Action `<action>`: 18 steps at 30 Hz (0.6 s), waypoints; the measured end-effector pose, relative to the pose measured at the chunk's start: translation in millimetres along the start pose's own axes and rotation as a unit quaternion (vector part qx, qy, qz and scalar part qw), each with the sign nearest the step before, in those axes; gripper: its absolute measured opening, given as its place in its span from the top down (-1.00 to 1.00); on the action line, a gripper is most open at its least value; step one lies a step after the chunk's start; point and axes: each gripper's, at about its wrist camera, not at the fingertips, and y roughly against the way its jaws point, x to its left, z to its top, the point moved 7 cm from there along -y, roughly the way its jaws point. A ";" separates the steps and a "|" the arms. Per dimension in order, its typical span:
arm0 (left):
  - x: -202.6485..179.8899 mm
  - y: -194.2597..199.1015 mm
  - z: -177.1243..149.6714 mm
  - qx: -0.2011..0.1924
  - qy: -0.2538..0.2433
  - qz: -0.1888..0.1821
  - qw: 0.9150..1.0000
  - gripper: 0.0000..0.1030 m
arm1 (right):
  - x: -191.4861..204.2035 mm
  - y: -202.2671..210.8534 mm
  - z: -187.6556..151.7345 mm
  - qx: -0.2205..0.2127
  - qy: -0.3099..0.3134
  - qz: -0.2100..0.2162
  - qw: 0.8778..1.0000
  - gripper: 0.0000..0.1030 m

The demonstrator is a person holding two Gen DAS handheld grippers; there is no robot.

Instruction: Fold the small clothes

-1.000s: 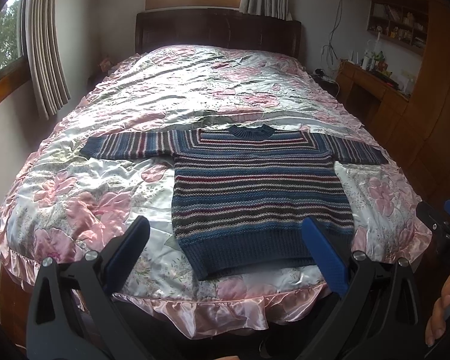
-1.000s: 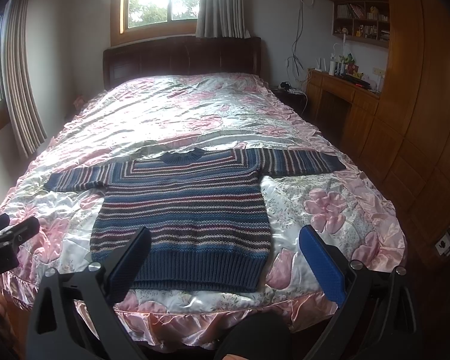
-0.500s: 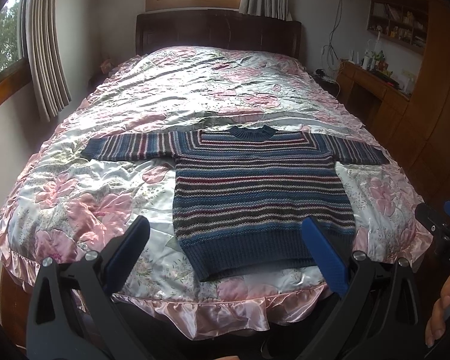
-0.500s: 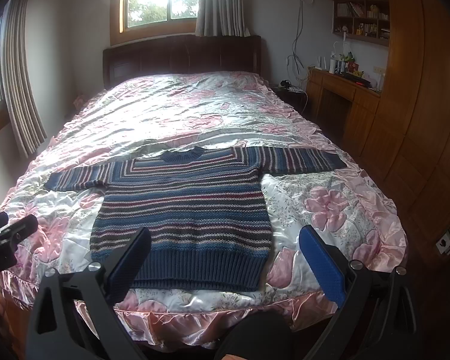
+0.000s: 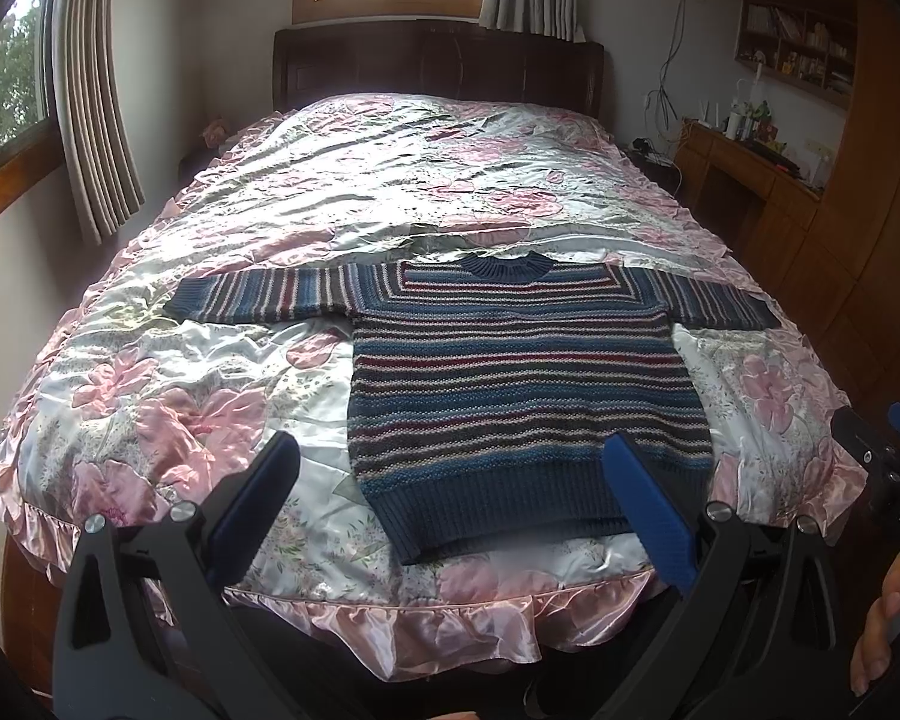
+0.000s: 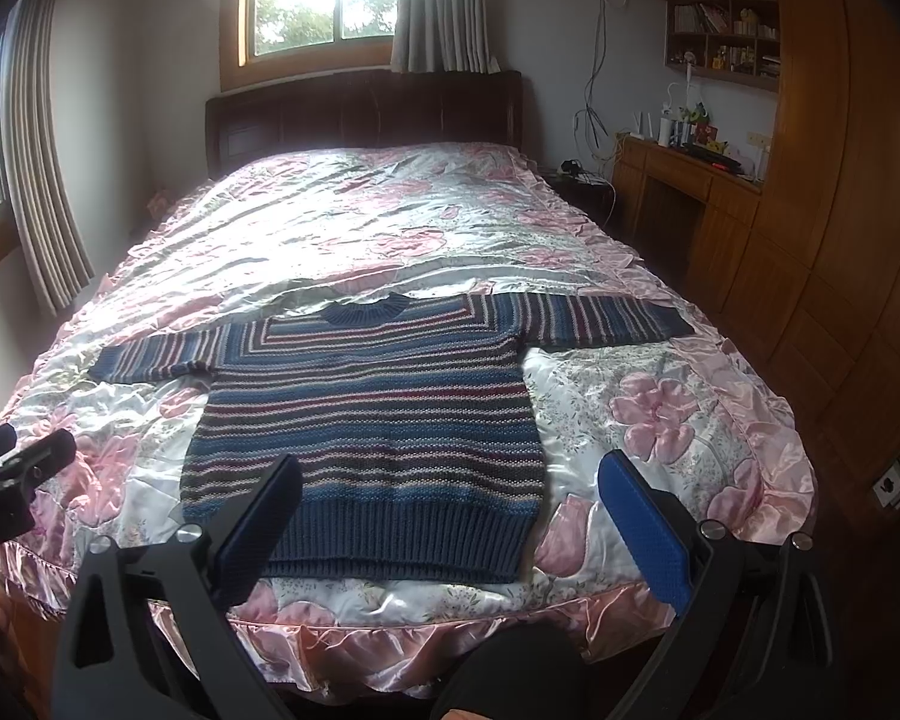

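Ahead of both spread, empty tongs, the striped sweater (image 5: 522,384) lies flat on the bed's quilt (image 5: 210,396), sleeves running crosswise; my left gripper (image 5: 450,504) sits nearer its hem than my right gripper (image 6: 450,516).

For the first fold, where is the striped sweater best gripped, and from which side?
Probably at the sleeve cuffs. The striped sweater lies flat, front up, with both sleeves spread sideways. The open left gripper could take its cuff from the bed's left, and the open right gripper the other from the right, each pinching the edge.
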 end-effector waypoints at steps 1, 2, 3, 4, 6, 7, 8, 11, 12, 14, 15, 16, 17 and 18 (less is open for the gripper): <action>0.4 -0.1 0.3 0.000 -0.001 0.000 1.000 -0.94 | 0.0 -0.4 0.0 0.000 0.000 0.000 1.000 -0.93; 0.4 0.1 0.0 -0.001 0.000 0.000 1.000 -0.94 | 0.0 -0.3 -0.2 0.000 0.000 0.000 1.000 -0.93; 0.6 -0.3 0.2 -0.001 0.001 0.001 1.000 -0.94 | 0.2 -0.8 -0.1 0.001 0.000 0.000 1.000 -0.93; 1.2 -0.6 0.4 -0.001 0.001 0.000 1.000 -0.94 | -0.2 -1.3 0.7 0.001 0.000 0.000 1.000 -0.93; 0.5 -0.4 0.1 -0.001 0.000 0.001 1.000 -0.94 | -0.2 -1.7 0.8 0.001 0.000 0.000 1.000 -0.93; 1.1 -0.6 0.2 -0.001 0.000 0.001 1.000 -0.94 | -0.2 -1.7 0.7 0.001 0.000 0.000 1.000 -0.93; 1.1 -0.7 0.2 -0.001 0.000 0.001 1.000 -0.94 | -0.6 -1.4 0.5 0.001 -0.001 0.000 1.000 -0.93; 0.8 -0.7 -0.1 0.000 0.000 0.001 1.000 -0.94 | 0.1 -2.7 0.7 0.003 -0.001 0.000 1.000 -0.93; 1.5 -1.0 0.2 0.000 0.000 0.001 1.000 -0.94 | -0.3 -3.0 0.4 0.003 -0.001 0.001 1.000 -0.93; 1.6 -0.9 0.1 0.000 0.000 0.001 1.000 -0.94 | 0.2 -5.0 0.3 0.004 0.000 0.001 1.000 -0.93; 2.3 -1.1 0.4 0.000 0.001 0.001 1.000 -0.94 | 0.3 -5.8 0.2 0.004 0.000 0.001 1.000 -0.93; 3.1 -1.5 0.7 0.000 0.001 0.001 1.000 -0.94 | 0.1 -6.9 -0.1 0.005 0.000 0.001 1.000 -0.93; 3.1 -1.6 0.6 0.000 0.000 0.001 1.000 -0.94 | 0.4 -8.0 -0.3 0.005 0.000 0.001 1.000 -0.93; 3.8 -1.9 0.8 0.001 0.000 0.001 1.000 -0.94 | 0.7 -9.0 -0.6 0.006 0.000 0.001 1.000 -0.93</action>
